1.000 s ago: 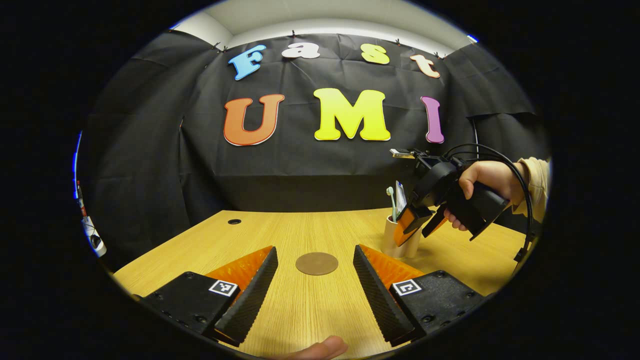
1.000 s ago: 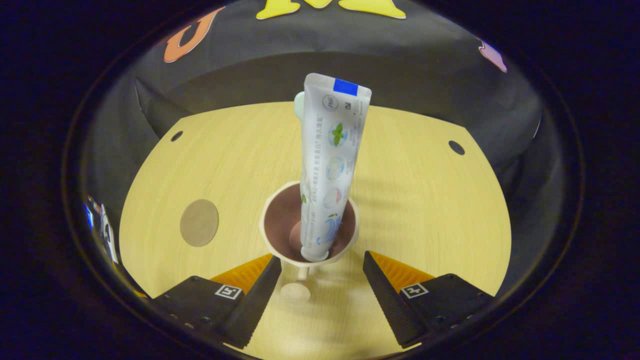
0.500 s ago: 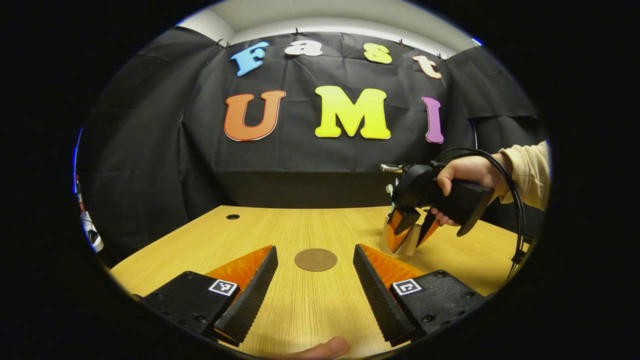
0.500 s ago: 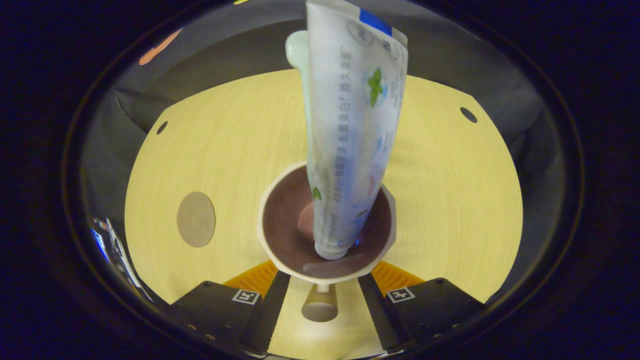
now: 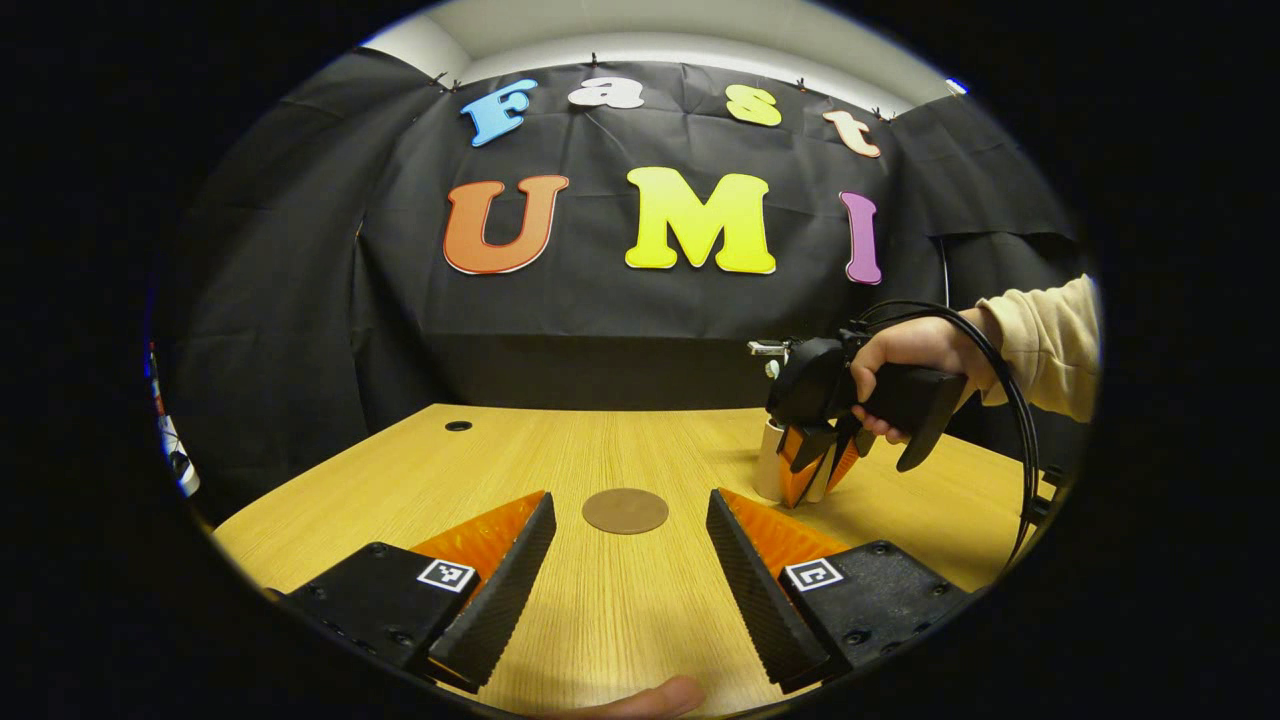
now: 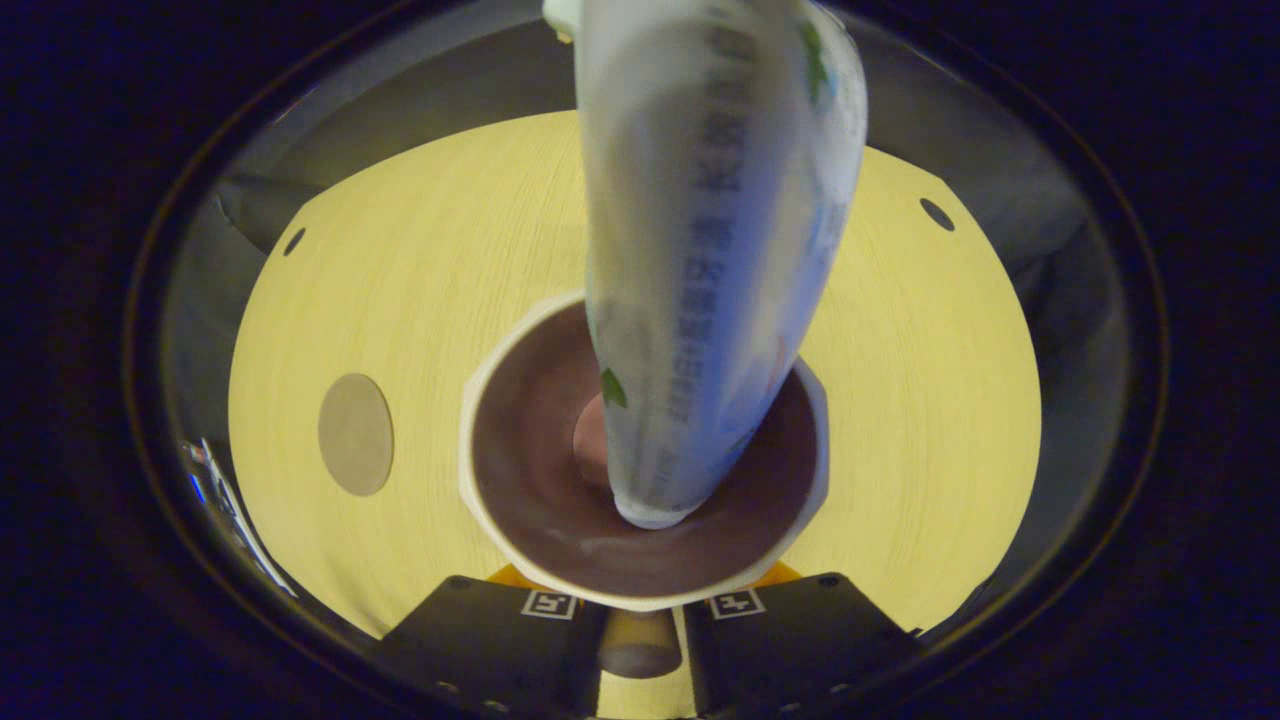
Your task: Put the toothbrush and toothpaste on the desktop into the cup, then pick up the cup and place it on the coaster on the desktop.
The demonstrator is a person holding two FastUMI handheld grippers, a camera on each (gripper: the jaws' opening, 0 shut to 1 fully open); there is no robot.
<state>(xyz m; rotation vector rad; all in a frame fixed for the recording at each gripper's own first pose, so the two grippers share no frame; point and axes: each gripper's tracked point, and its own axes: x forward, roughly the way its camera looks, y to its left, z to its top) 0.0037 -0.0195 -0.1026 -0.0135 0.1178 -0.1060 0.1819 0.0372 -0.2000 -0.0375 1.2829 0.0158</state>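
Wooden counter [image 5: 620, 600]: toothpaste tube [image 6: 700, 250] upright in cup [image 6: 640, 590]; right claw [image 6: 640, 640] clenched on cup's wall, left claw [image 5: 630, 585] released. We judge lift next, toward coaster [image 6: 355, 435] at nine o'clock.

1. In the right gripper view the toothpaste [image 6: 700, 250] is blurred, and its top is cut off by the edge.
2. The cup [image 6: 520, 330] hides the right gripper [image 6: 640, 640] fingertips; their grip cannot be told.
3. In the left gripper view that gripper covers most of the cup [image 5: 768, 465].
4. The toothbrush [image 5: 772, 370] is too small to make out.
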